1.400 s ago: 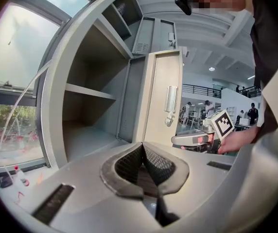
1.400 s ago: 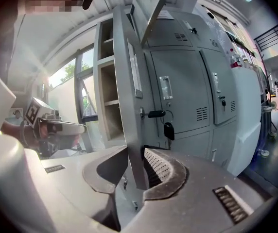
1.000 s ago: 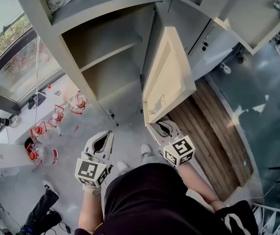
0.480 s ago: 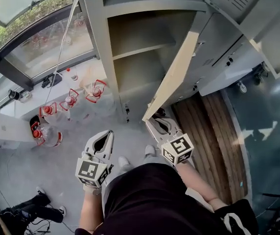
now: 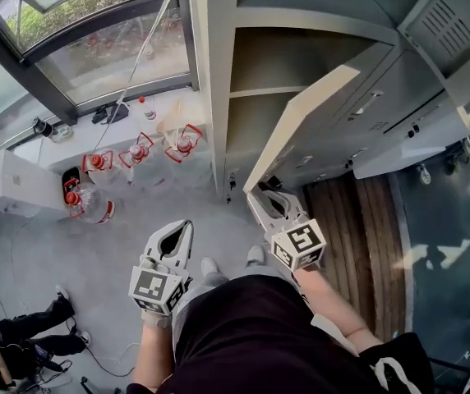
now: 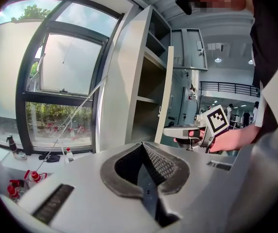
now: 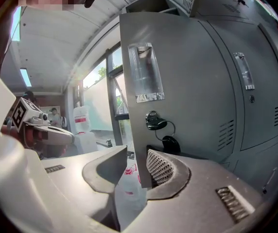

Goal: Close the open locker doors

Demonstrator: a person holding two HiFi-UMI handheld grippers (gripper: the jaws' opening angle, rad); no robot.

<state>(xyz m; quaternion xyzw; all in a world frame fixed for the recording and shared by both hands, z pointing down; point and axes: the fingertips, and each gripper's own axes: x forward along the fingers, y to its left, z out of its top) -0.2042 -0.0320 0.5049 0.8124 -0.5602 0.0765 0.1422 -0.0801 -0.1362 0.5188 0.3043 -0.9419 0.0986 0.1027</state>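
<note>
Right gripper (image 5: 264, 199) jaws apart, straddling lower free edge of pale grey metal locker door (image 7: 178, 81), not clamped. Swing it shut evenly, avoid black key (image 7: 154, 120). Left gripper (image 5: 176, 232) jaws together, empty.

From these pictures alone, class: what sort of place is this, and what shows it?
Probably a locker area in a workplace or lab building. A bank of grey metal lockers stands beside a large window, one locker door hangs open with a key in its lock, and red-capped water jugs stand nearby.
</note>
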